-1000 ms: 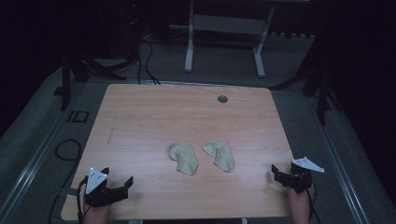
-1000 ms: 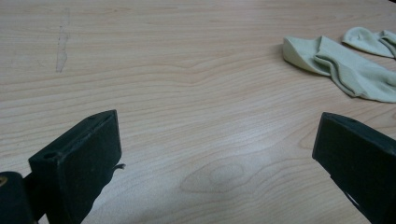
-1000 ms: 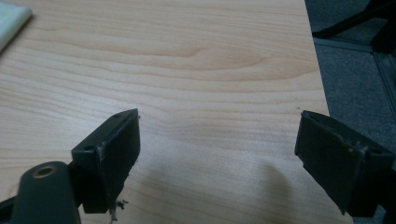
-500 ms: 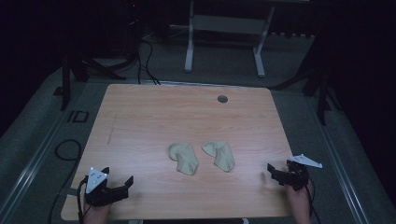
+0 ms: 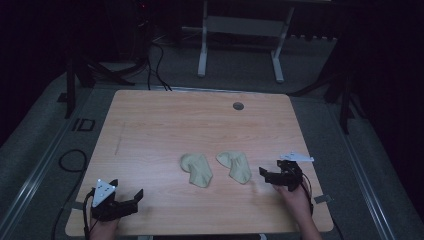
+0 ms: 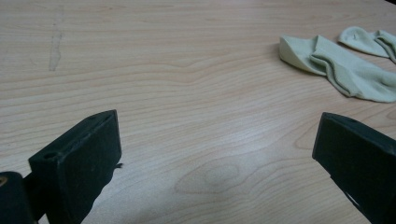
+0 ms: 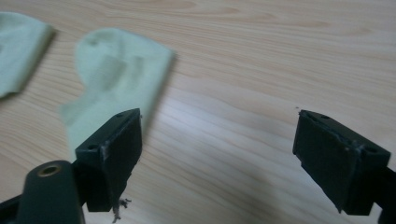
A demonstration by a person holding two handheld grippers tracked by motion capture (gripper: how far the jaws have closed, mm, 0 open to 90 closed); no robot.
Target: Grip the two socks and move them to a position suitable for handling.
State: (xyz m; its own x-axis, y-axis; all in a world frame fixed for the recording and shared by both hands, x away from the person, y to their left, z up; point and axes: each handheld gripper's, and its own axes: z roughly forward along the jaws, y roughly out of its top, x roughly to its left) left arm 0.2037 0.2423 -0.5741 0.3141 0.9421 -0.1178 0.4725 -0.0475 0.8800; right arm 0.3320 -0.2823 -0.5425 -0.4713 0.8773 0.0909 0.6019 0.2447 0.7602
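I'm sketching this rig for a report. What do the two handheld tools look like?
Both are black, each with two blocky, flat-faced jaws that have a small round hole near the tip. The left tool and right tool each carry a pale grey three-cornered plate on top, and a thin dark cable trails from each toward the hand. No sleeves can be made out.

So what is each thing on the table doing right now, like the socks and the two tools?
Left pale green sock: lying flat on the table, untouched, apart from the other sock.
Right pale green sock: lying flat, untouched, close in front of the right tool.
Left tool: open, holding nothing, low over the table's near left corner.
Right tool: open, holding nothing, pointing at the right sock.
Light wooden table: bare apart from the socks.
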